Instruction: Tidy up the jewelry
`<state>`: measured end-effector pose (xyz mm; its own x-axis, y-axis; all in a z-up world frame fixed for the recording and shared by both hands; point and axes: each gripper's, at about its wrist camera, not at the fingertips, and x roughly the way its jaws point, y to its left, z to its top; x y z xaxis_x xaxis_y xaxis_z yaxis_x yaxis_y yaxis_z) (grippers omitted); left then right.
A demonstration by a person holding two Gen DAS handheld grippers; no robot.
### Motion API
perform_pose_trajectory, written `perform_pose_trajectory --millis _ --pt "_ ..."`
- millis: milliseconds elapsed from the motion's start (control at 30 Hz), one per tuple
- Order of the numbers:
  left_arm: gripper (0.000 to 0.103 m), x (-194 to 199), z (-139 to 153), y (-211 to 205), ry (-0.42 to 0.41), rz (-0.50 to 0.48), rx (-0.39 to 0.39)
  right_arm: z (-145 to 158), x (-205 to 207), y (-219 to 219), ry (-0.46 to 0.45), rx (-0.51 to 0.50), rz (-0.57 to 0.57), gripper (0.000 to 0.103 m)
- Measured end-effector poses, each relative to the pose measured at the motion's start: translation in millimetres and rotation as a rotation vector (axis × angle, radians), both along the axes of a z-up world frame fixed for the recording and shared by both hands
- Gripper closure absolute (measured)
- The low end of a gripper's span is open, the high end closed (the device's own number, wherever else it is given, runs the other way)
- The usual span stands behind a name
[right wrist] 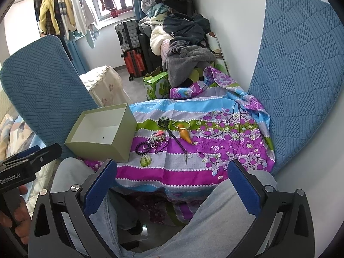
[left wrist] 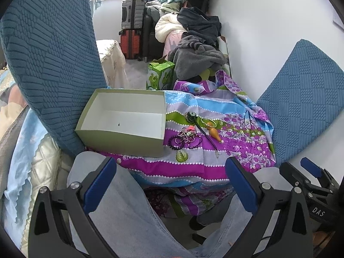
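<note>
- Both grippers hang low over the person's knees in pale jeans (left wrist: 120, 204), nearest the cameras; the left gripper (left wrist: 171, 190) has its blue-padded jaws spread wide, holding nothing.
- Beside it, the right gripper (right wrist: 172, 190) is likewise spread and empty, level and pointing forward at the patterned cloth (right wrist: 193, 172).
- Jewelry lies mid-cloth: a beaded necklace tangle (right wrist: 153, 143), a black cord with a round pendant (right wrist: 172, 133), and a bangle with an orange gourd charm (right wrist: 185, 136) to the right.
- Just left of the beads sits an open green box (right wrist: 99, 148), white inside, against a blue chair back (right wrist: 43, 90).
</note>
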<state>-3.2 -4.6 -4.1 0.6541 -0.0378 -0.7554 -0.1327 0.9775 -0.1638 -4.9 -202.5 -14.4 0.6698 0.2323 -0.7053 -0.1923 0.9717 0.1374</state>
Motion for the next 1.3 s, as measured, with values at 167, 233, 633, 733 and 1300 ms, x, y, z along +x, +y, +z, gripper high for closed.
perform_pose_trajectory --millis 167,233,633,733,1300 --pt "0.002 1.4 -2.0 2.3 0.009 0.007 -0.005 0.5 -0.5 1.8 -0.001 -0.006 -0.002 0.000" --pt "0.002 1.5 -2.8 1.9 0.011 0.005 -0.007 0.1 -0.7 3.1 0.002 -0.009 -0.001 0.000" --pt "0.003 3.1 -4.7 -1.6 0.012 -0.015 0.004 2.1 -1.5 1.1 -0.002 -0.008 -0.007 0.000" --pt "0.003 2.9 -4.7 -2.2 0.012 -0.015 0.005 2.9 -3.6 -0.5 -0.003 -0.006 -0.012 0.000" --pt "0.003 9.5 0.6 1.0 -0.012 0.002 0.009 13.9 -2.6 2.3 -0.033 0.008 -0.024 0.000"
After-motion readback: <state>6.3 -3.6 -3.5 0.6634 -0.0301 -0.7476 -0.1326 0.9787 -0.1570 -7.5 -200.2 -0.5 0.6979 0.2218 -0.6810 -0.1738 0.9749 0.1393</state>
